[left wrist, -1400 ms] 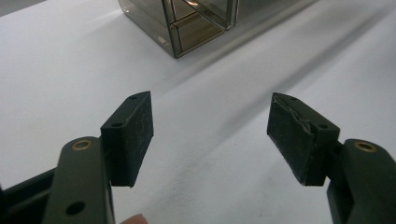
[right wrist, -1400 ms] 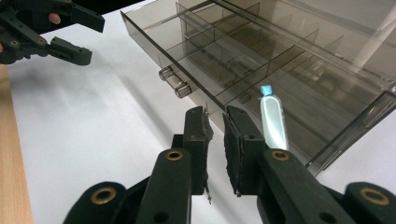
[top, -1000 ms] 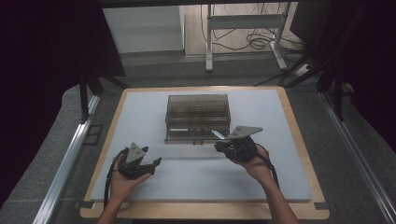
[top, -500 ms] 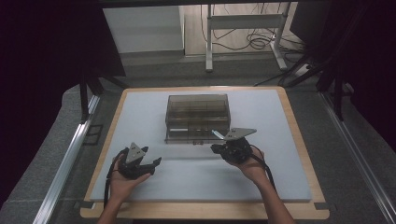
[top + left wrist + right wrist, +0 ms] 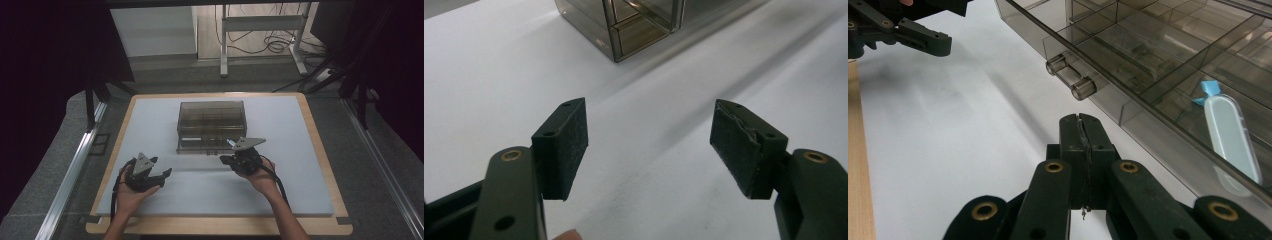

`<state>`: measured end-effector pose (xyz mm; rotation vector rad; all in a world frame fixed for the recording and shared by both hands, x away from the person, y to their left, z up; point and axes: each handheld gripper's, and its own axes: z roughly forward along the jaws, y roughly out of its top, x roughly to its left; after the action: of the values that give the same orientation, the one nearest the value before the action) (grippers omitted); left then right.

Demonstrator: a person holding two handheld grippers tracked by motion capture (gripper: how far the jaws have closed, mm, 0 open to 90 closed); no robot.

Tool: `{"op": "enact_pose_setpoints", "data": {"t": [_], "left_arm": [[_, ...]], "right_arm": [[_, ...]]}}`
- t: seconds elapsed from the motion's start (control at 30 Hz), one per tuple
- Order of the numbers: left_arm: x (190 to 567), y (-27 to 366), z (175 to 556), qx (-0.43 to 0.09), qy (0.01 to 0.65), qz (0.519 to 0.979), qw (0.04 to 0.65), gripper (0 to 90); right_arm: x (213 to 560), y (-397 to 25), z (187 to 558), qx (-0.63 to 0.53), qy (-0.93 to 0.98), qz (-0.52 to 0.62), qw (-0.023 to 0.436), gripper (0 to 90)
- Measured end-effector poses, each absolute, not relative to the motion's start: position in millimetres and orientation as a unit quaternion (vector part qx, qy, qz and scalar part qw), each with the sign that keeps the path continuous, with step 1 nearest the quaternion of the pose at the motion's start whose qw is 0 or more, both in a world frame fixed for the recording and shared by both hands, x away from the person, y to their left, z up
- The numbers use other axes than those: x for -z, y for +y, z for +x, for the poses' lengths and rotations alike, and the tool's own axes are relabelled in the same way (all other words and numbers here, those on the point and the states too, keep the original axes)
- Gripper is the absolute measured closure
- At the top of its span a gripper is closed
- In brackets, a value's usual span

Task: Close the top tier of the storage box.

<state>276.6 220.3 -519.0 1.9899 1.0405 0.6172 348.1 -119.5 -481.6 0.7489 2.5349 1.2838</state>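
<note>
The smoked plastic organizer box [image 5: 211, 126] sits at the centre of the white mat [image 5: 300, 190], toward the far side, lid down. Its small cylindrical handle [image 5: 1071, 79] projects from the near wall. The right gripper [image 5: 229, 159] is just short of that handle, jaws pressed together on nothing, presumably lined up to hook or nudge the lid. A pale blue oblong item [image 5: 1230, 138] lies inside a compartment; the tinted wall blurs its detail. The left gripper [image 5: 166, 173] rests on the near left of the mat, well apart from the box, jaws spread wide, apparently standing by. Whether the lid is latched cannot be determined.
</note>
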Motion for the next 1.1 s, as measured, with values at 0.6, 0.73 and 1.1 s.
{"op": "enact_pose_setpoints", "data": {"t": [0.6,0.73,1.1], "left_arm": [[520.0,220.8,276.0,-0.243,0.412,0.785,0.393,32.3],[519.8,221.5,275.9,-0.244,0.413,0.784,0.393,32.3],[520.2,220.9,276.1,-0.244,0.413,0.785,0.392,32.2]], "right_arm": [[480.0,-116.5,351.5,-0.441,0.85,0.266,0.108,88.6],[480.1,-116.2,351.8,-0.441,0.849,0.271,0.108,88.6],[479.0,-118.0,355.7,-0.444,0.844,0.282,0.108,88.6]]}}
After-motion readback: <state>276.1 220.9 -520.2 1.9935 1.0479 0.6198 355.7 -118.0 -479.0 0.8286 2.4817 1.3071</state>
